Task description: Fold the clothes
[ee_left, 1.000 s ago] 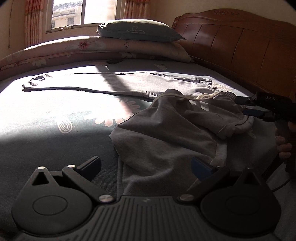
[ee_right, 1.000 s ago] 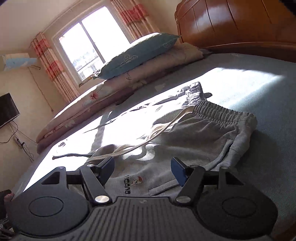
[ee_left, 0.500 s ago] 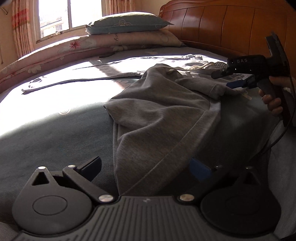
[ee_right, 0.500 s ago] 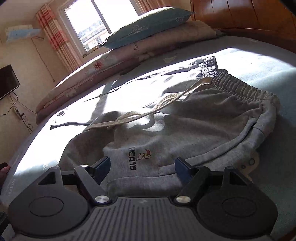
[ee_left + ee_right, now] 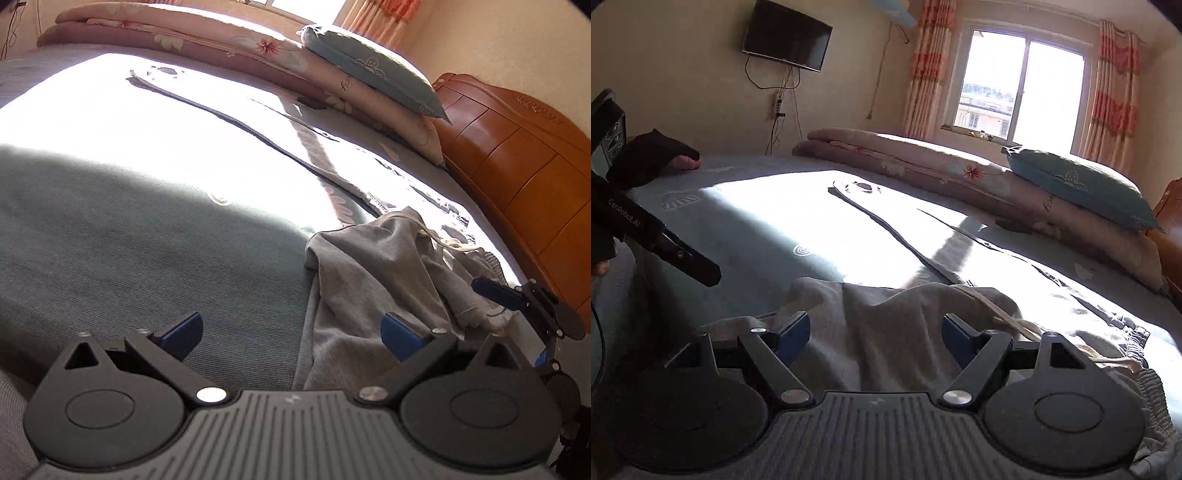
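On the bed [image 5: 147,236]: grey shorts [image 5: 373,273], crumpled near the headboard [image 5: 517,166].
Left tool [image 5: 291,332]: spread, empty, beside the shorts.
Right tool [image 5: 875,332]: spread, over the shorts.
Right view only: TV [image 5: 786,35], window [image 5: 1021,85].
Both views: pillow [image 5: 369,70] on a folded quilt [image 5: 221,44].

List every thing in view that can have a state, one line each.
left gripper: open, holding nothing.
right gripper: open, over the shorts.
grey shorts: crumpled in a heap on the bed, not folded.
drawstring: loose, trailing over the shorts.
curtains: drawn back.
TV: off, dark screen.
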`<state>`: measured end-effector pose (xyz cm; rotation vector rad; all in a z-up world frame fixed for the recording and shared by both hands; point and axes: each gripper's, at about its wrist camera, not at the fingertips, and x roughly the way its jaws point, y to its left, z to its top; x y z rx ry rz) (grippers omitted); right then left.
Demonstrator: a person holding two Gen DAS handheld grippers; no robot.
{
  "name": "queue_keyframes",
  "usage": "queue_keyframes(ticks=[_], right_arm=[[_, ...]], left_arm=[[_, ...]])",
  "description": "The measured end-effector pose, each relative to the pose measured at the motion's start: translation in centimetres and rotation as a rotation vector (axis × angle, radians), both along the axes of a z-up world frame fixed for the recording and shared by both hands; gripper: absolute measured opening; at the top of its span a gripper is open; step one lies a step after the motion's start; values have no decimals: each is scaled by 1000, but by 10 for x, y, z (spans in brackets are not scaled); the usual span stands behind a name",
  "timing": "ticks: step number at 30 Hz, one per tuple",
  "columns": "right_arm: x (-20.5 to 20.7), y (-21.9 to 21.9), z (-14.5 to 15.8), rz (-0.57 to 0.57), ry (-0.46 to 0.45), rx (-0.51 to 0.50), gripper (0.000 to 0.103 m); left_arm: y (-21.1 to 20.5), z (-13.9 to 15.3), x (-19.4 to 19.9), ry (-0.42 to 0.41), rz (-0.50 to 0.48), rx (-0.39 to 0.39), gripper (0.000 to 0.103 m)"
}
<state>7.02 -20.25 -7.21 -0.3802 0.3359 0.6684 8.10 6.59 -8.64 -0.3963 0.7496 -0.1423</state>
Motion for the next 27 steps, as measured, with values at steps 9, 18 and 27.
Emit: queue_keyframes(ticks=[9,18,27], right_arm=[[-63,108,-56,420,-190,-639,81],[-76,127,-54,412,-208,-736,33],[-56,76,9,207,-23,-370,25]], left_arm=[[27,5,-13,14,75,3,102],[35,-1,-17,4,77,-26,102],[24,-5,-15,8,20,-39,102]])
